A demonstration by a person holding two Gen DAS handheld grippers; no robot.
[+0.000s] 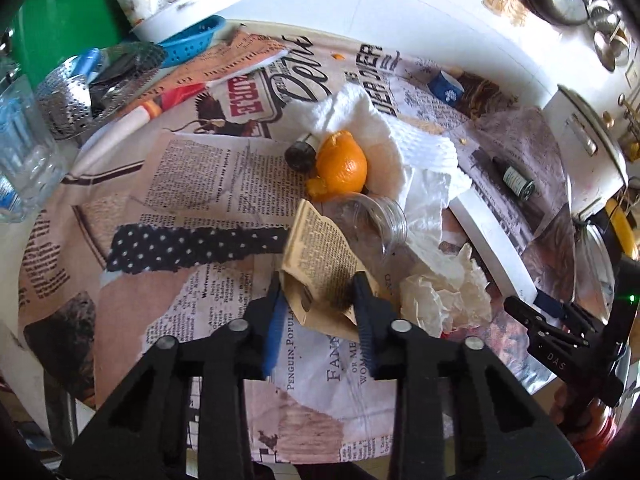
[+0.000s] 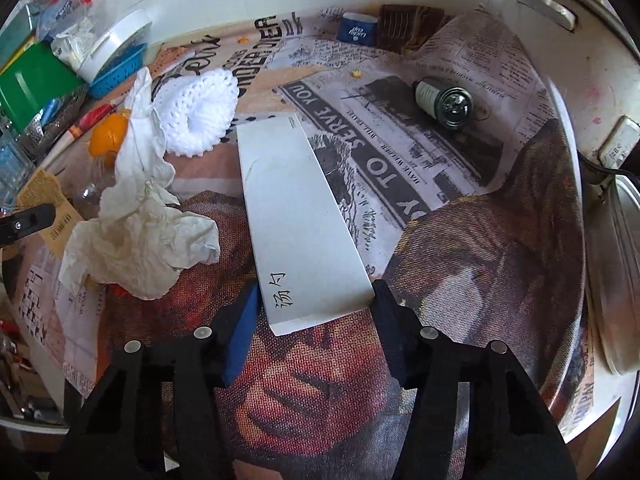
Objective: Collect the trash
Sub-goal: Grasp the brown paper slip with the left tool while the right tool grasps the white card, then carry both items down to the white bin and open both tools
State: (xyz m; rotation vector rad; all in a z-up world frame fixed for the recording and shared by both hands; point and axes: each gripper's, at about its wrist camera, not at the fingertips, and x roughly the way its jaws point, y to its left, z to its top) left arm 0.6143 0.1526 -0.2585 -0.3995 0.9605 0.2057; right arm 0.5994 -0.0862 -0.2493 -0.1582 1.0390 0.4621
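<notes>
My left gripper (image 1: 319, 288) points down at a newspaper-covered table, its pads closed on a tan printed paper packet (image 1: 320, 256). Just beyond lie a clear plastic cup (image 1: 372, 220) on its side, an orange (image 1: 343, 164) on a white paper towel (image 1: 400, 144), and a crumpled tissue (image 1: 444, 296) to the right. My right gripper (image 2: 316, 300) is shut on the near end of a long white box (image 2: 296, 216) with black characters. The tissue (image 2: 136, 244) lies left of that box. A small dark bottle (image 2: 444, 104) lies farther back on the right.
A drinking glass (image 1: 20, 160), a metal strainer (image 1: 68, 108), a green container (image 1: 68, 16) and a blue basket (image 1: 192, 42) crowd the far left. A white crocheted piece (image 2: 196, 112) lies behind the tissue. A white appliance (image 2: 560, 80) borders the table's right side.
</notes>
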